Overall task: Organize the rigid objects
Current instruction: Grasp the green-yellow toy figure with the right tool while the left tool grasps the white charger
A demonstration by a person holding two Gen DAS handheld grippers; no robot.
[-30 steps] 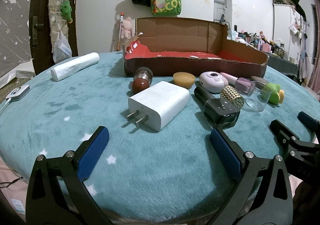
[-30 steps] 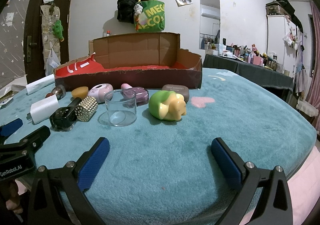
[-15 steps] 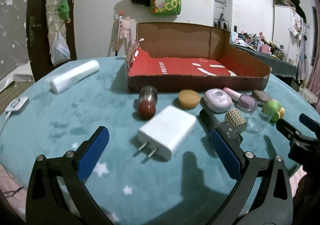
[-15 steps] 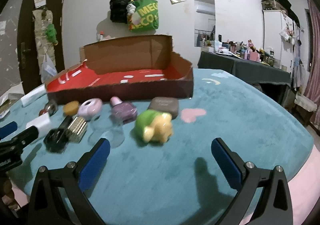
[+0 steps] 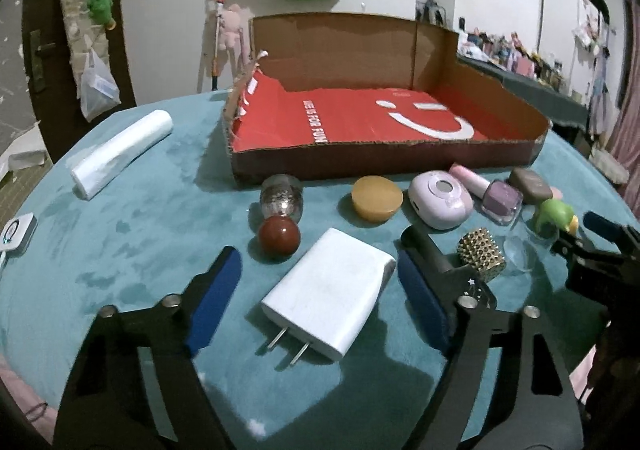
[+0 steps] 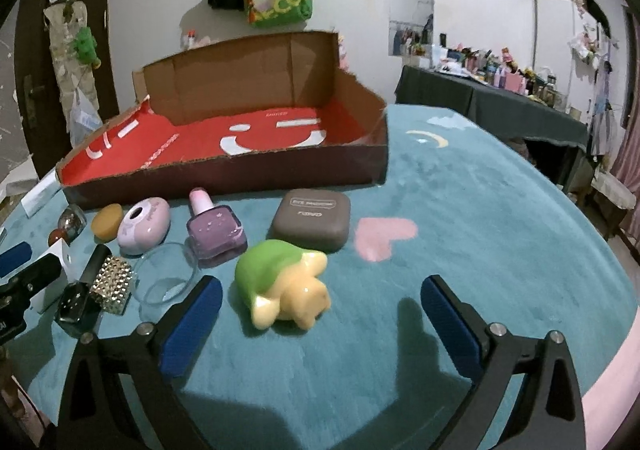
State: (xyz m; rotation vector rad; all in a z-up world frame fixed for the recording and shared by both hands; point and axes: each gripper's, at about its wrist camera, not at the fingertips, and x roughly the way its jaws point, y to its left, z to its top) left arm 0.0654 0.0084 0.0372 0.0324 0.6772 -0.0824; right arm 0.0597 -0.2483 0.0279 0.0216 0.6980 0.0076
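Since a second ago both grippers have risen and tipped further down toward the table, so the red floor of the cardboard box (image 5: 384, 118), earlier hidden behind its front wall, now shows in both views, and both pairs of fingers have drawn inward from their widest spread.

The left gripper (image 5: 320, 302) points down at a slant over the teal tablecloth (image 5: 132, 250), and its jaws are closing with the white charger (image 5: 330, 292) lying between the blue pads; the pads stand clear of the charger's sides and do not press it. The charger lies in front of the box, prongs toward the camera.

The right gripper (image 6: 320, 320) is angled down likewise, its jaws closing but well apart. The green and yellow toy (image 6: 286, 290) lies just ahead of the gap, nearer the left-hand pad, and is not touched.

All loose things lie outside the box, along its front wall. Just before the wall sit the small glass bottle with the red ball stopper (image 5: 280, 214), the orange cap (image 5: 377, 198), the pale pink oval case (image 5: 440, 198), the purple nail polish (image 6: 214, 232) and the brown compact (image 6: 312, 224). Farther out from the box lie the studded gold roller (image 5: 482, 260), the black device (image 6: 76, 300) touching it, and the clear glass cup (image 6: 166, 282).
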